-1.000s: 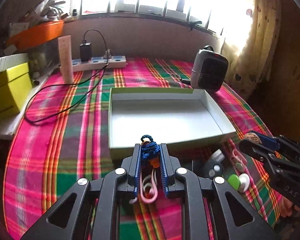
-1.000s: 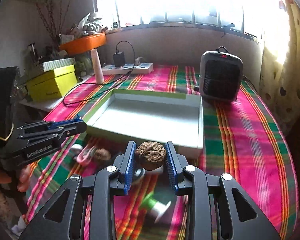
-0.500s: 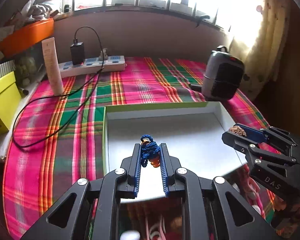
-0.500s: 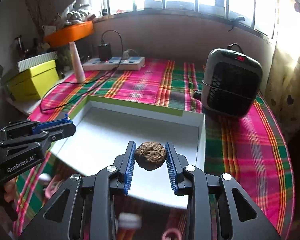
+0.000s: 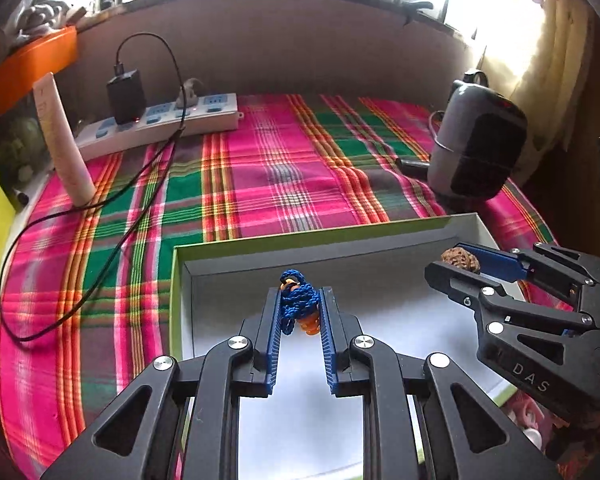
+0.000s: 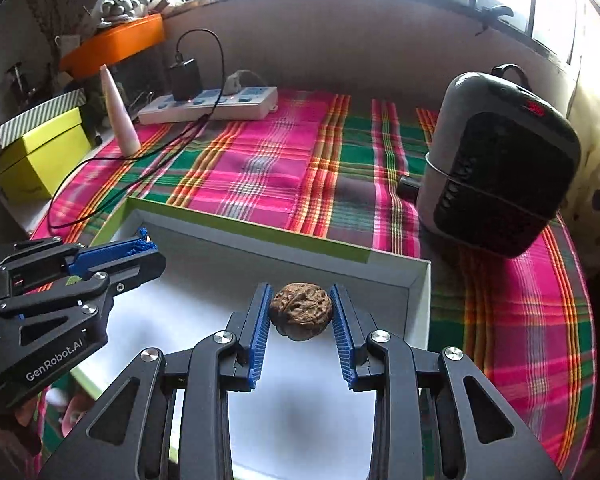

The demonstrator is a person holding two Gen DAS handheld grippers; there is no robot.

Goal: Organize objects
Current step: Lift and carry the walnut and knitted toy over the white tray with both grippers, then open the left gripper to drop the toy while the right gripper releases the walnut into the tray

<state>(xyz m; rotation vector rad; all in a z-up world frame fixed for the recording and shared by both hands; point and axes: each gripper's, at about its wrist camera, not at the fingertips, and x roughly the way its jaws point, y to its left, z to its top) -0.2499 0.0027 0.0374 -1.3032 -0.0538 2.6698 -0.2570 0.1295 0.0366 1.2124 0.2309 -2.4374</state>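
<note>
Two grippers hang over the tray (image 5: 260, 242): left gripper (image 5: 300, 312) clenched on a charm (image 5: 298, 300), right gripper (image 6: 301, 310) grasping a walnut (image 6: 301, 310).

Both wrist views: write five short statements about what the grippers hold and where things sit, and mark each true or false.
1. The right gripper holds a walnut between its fingers. True.
2. The left gripper is empty. False: it is shut on a blue knotted cord charm with an orange piece.
3. Both grippers are over the white tray. True.
4. The walnut already lies on the tray floor. False: it is clamped above it.
5. The heater stands inside the tray. False: it stands on the plaid cloth beyond the tray's far right corner.
</note>
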